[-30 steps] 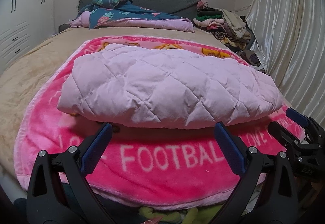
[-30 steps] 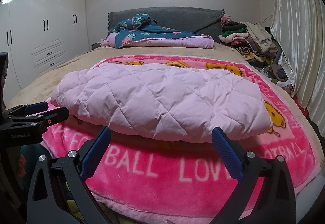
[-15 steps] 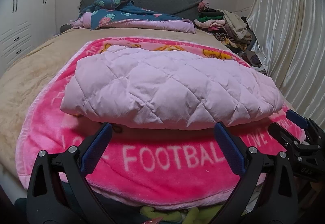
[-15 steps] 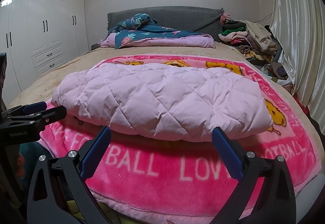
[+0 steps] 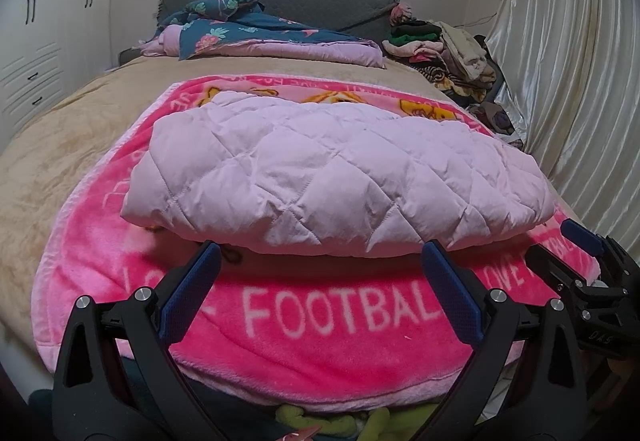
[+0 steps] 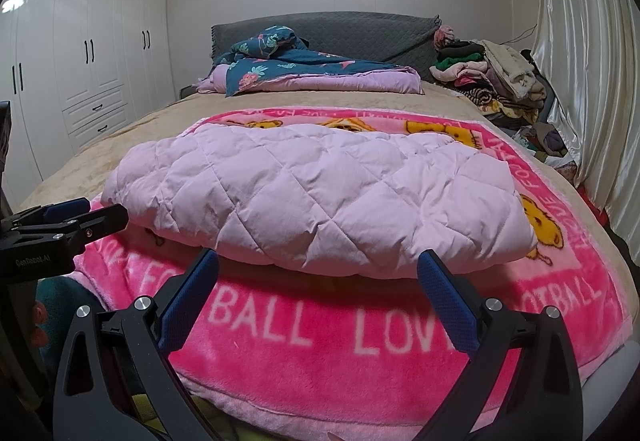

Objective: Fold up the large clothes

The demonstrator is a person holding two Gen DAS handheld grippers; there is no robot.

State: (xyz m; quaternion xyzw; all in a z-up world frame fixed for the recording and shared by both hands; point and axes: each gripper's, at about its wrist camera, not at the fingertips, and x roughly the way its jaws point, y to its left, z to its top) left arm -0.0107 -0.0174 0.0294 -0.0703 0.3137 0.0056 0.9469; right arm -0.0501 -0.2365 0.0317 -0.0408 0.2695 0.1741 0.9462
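Note:
A pale pink quilted jacket (image 5: 332, 177) lies folded into a flat bundle on a bright pink blanket (image 5: 320, 313) with white lettering, spread over the bed. It also shows in the right wrist view (image 6: 316, 197) on the same blanket (image 6: 360, 357). My left gripper (image 5: 320, 261) is open and empty, held just short of the bundle's near edge. My right gripper (image 6: 318, 267) is open and empty, also just before the near edge. Each gripper shows at the side of the other's view: the right gripper (image 5: 576, 253), the left gripper (image 6: 76, 215).
A beige bedspread (image 5: 60, 145) covers the bed. A folded blue floral and lilac quilt (image 6: 304, 73) lies at the grey headboard. A pile of clothes (image 6: 492, 81) sits at the far right by a cream curtain (image 6: 592, 61). White wardrobes (image 6: 80, 61) stand on the left.
Both grippers have drawn back slightly and risen a little; the bundle looks a touch farther away. The jacket has not moved and both jaws stay open.

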